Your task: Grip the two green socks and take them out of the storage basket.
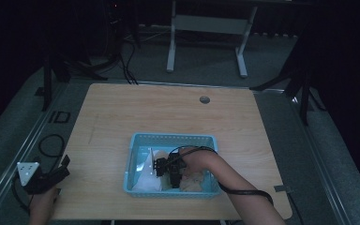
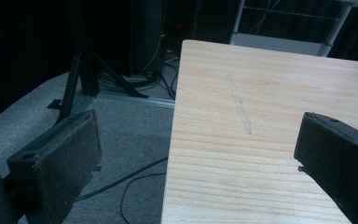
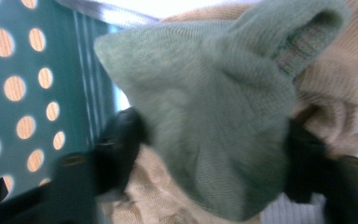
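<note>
Two grippers, one in the basket

Right gripper reaches down into light-blue perforated plastic basket, forearm angled in. Jaws clamped on grey-green knitted cloth, bunched between them atop beige knitwear. Left gripper rests at wooden table edge, jaws apart.

I see a grey-green knitted cloth, soft and ribbed, bunched into a rumpled fold with one end standing up like an open cuff. It sits between my right gripper's two black jaws, which stand at either side of it and press into its folds. It lies on top of a tan knitted cloth, crumpled beneath and beside it. Both are inside the light blue basket, whose perforated wall stands just beside the green cloth. From the high view I make the basket out near the table's front edge, with pale cloths heaped in it.
</note>
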A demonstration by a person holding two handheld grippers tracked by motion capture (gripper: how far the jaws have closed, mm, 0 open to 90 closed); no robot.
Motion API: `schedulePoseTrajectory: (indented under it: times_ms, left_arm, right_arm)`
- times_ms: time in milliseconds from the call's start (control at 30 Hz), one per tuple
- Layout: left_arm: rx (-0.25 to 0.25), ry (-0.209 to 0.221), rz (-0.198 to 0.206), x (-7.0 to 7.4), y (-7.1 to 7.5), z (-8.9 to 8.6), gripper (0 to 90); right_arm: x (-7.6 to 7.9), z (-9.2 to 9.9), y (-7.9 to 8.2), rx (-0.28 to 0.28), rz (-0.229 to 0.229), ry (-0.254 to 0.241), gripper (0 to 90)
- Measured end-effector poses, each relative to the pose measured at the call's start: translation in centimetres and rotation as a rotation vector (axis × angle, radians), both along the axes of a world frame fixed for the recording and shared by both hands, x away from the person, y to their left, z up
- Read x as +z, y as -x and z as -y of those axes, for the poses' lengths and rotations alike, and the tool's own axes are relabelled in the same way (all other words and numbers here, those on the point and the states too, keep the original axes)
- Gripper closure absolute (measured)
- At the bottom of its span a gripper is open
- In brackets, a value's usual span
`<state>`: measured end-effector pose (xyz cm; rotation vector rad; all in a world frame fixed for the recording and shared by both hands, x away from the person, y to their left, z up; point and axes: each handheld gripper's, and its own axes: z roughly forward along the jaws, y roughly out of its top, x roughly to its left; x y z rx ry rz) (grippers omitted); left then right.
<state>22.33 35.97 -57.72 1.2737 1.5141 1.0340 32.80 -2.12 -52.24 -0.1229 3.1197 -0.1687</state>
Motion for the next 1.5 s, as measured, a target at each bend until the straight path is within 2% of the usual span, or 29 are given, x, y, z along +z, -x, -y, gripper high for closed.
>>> schedulePoseTrajectory:
  times_ms: [133, 233, 367, 400, 700, 967, 1100, 1167, 1233, 1333, 1433, 1500]
  left_arm:
    - [0.001, 0.002, 0.0, 0.0, 0.0, 0.0, 0.7]
    - [0.001, 0.001, 0.0, 0.0, 0.0, 0.0, 0.7]
    - [0.002, 0.001, -0.001, 0.0, 0.0, 0.0, 0.7]
    - [0.002, 0.0, -0.001, 0.0, 0.0, 0.0, 0.7]
    - [0.003, 0.0, -0.001, 0.0, 0.0, 0.0, 0.7]
    - [0.003, 0.0, -0.004, 0.0, 0.0, 0.0, 0.7]
    - [0.004, 0.0, -0.005, 0.0, 0.0, 0.0, 0.7]
    - [0.004, 0.0, -0.006, 0.0, -0.1, 0.0, 0.7]
    - [0.004, -0.001, -0.006, 0.0, -0.1, 0.1, 0.7]
    - [0.005, -0.002, -0.006, 0.0, -0.1, 0.1, 0.7]
    - [0.005, -0.001, -0.004, 0.0, -0.1, 0.1, 0.7]
    - [0.004, -0.001, -0.006, 0.0, -0.1, 0.0, 0.7]
  right_arm:
    - [1.2, 0.1, -0.1, 0.007, 0.023, -0.017, 67.3]
    - [2.2, 0.2, -0.1, 0.014, 0.029, -0.031, 72.7]
    - [3.3, 0.4, 0.0, 0.019, 0.038, -0.039, 73.6]
    - [4.1, 0.5, 0.0, 0.021, 0.042, -0.051, 73.8]
    - [8.1, 1.1, 0.0, 0.002, 0.068, -0.122, 73.3]
    - [10.3, 1.7, 0.0, 0.003, 0.083, -0.159, 73.3]
    - [11.5, 1.9, 0.1, 0.003, 0.098, -0.193, 73.4]
    - [12.2, 2.1, 0.1, -0.002, 0.083, -0.214, 70.2]
    - [12.5, 2.2, 0.1, -0.004, 0.081, -0.23, 71.9]
    - [12.2, 2.2, 0.0, 0.004, 0.102, -0.215, 75.2]
    - [11.8, 2.4, -0.2, -0.003, 0.089, -0.196, 74.9]
    - [11.9, 2.6, -0.4, -0.024, 0.075, -0.206, 73.1]
